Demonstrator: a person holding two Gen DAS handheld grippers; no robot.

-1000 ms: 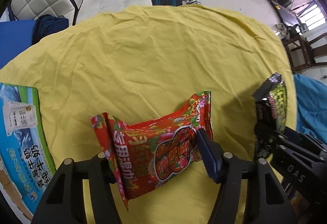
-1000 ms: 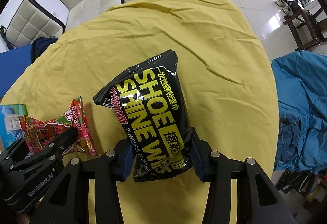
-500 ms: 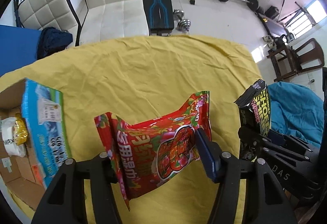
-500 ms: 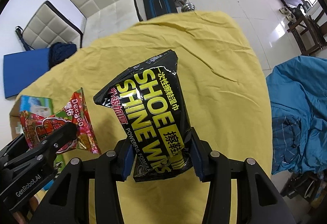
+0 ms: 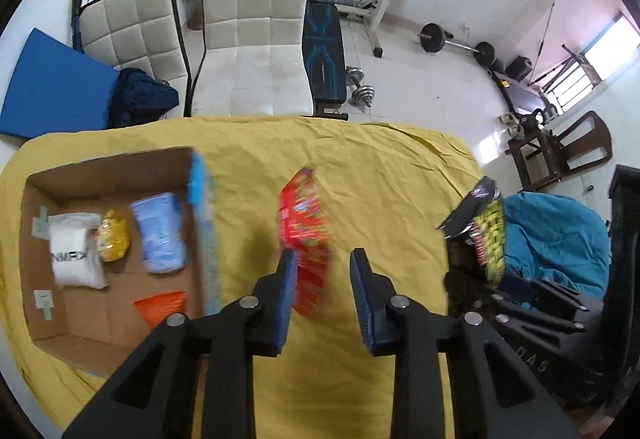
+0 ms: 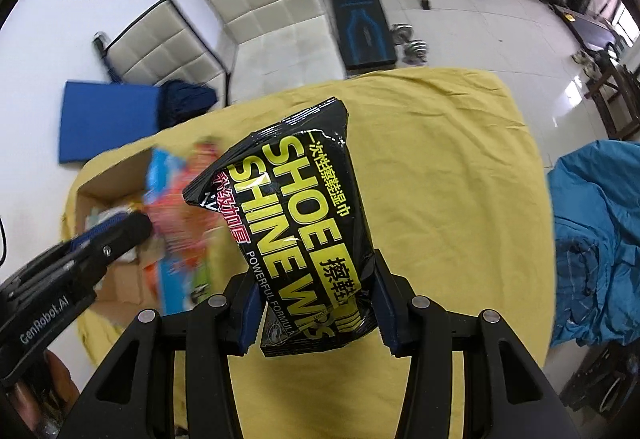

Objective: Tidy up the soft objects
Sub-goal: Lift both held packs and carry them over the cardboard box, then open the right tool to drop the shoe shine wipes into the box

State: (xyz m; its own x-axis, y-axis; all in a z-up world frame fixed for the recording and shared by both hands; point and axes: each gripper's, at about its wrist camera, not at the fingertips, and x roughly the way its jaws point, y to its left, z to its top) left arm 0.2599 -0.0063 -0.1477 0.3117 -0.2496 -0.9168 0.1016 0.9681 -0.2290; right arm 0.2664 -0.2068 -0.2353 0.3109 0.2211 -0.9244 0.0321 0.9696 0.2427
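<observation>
Your left gripper (image 5: 324,271), which half a second ago pinched the red snack packet (image 5: 306,227) squarely between its pads, now shows a gap: the blurred packet lies against the left finger only and looks to be slipping free, so whether any grip remains cannot be told. The view has swung to take in the open cardboard box (image 5: 112,167) at nine o'clock on the yellow cloth (image 5: 400,179), with several soft packs already inside; the packet sits just right of its blue wall, not yet over it. Your right gripper (image 6: 316,303) clamps the black shoe-shine wipes pack (image 6: 296,223) at its lower end, raised above the cloth, awaiting its turn.
</observation>
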